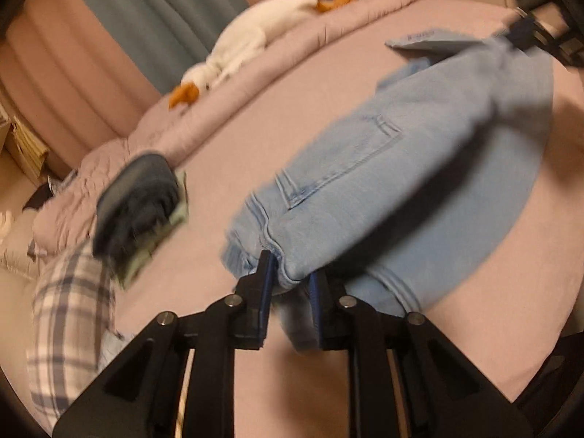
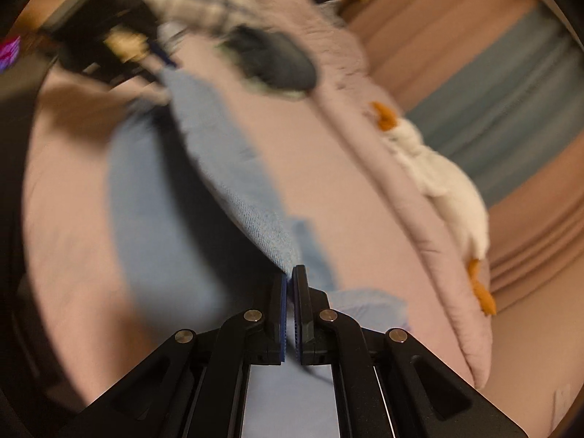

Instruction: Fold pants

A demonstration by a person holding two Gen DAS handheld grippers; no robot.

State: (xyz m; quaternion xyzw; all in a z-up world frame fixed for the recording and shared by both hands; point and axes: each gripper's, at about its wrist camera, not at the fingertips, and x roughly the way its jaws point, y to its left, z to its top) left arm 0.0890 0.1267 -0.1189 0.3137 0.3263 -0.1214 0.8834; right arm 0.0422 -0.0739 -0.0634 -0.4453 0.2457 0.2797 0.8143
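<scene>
Both your grippers, left (image 1: 288, 281) and right (image 2: 291, 284), have fingers clamped on the jeans (image 1: 383, 182). That grip at opposite ends probably keeps them taut above the bed (image 1: 292, 109) for folding.

Nothing readable; the mark on the jeans' (image 1: 401, 168) hem is blurred

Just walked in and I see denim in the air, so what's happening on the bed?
A person is folding light blue jeans over the pink bed. The left gripper is shut on the bunched waistband end, the right gripper on another edge. A folded dark garment and a plush goose lie nearby.
</scene>
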